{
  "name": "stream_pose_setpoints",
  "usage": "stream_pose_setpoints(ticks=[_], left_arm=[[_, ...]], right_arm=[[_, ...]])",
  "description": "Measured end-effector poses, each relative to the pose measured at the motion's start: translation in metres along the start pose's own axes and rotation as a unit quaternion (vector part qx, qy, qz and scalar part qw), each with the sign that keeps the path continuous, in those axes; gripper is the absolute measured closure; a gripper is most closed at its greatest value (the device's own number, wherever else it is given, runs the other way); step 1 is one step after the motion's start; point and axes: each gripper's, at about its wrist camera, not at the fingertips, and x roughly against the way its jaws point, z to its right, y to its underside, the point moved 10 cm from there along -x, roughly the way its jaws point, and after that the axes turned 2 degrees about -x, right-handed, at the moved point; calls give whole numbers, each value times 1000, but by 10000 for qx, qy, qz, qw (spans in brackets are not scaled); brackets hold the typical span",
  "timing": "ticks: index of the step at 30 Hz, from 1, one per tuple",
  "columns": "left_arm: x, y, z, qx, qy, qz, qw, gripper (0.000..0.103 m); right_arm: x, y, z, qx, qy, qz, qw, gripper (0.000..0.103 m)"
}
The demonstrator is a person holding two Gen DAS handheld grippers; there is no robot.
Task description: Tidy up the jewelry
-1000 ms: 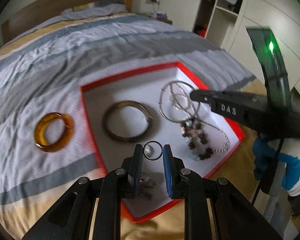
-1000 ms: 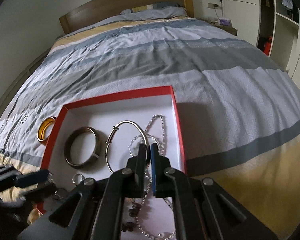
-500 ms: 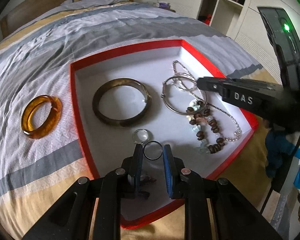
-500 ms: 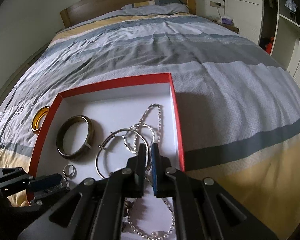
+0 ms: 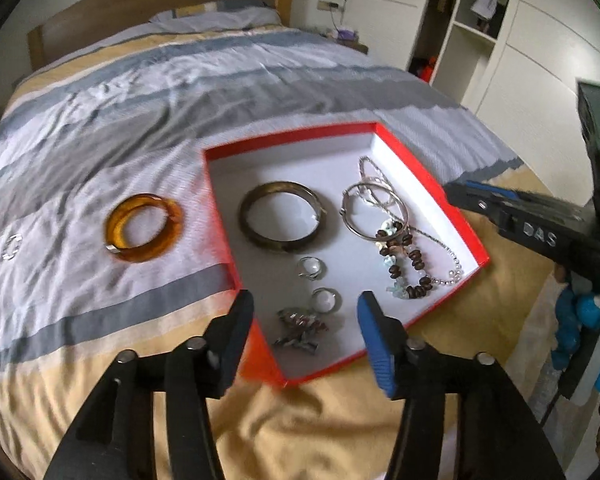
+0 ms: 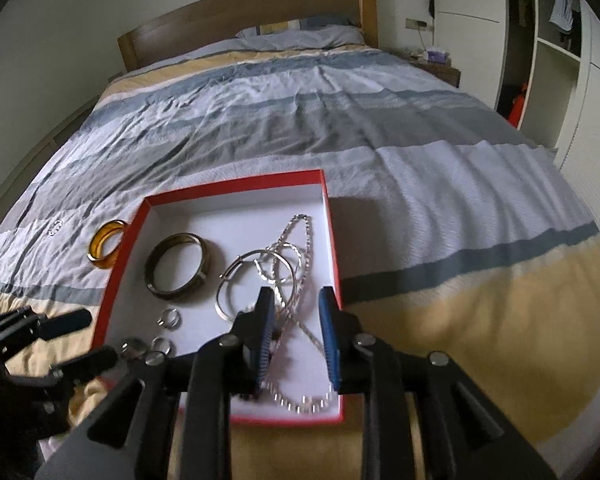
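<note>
Bed (image 5: 260,80) with wooden headboard at 12 o'clock, covered by striped quilt (image 6: 340,120) in grey, white and tan bands, wrinkled. Red tray (image 5: 416,160), white inside, resting directly on quilt near centre. Amber bangle (image 5: 144,228) flat on quilt at 9 o'clock of tray, just beside its rim, apart from it. Small silver clasp-like piece (image 5: 11,245) farther out at 9 o'clock, well apart from bangle.
</note>
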Motion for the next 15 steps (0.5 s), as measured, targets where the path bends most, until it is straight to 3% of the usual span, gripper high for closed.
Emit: stream_pose_setpoints(ticks=[3, 6, 15], left_arm=[[24, 4, -7, 83, -117, 132, 9998, 41], [48, 11, -16, 173, -256, 276, 9991, 36], [114, 55, -44, 333, -746, 573, 9950, 36]], right_arm=[[20, 7, -3, -18, 23, 28, 10000, 79], [39, 18, -10, -31, 26, 57, 10000, 67], [85, 63, -51, 37, -178, 23, 9998, 66]])
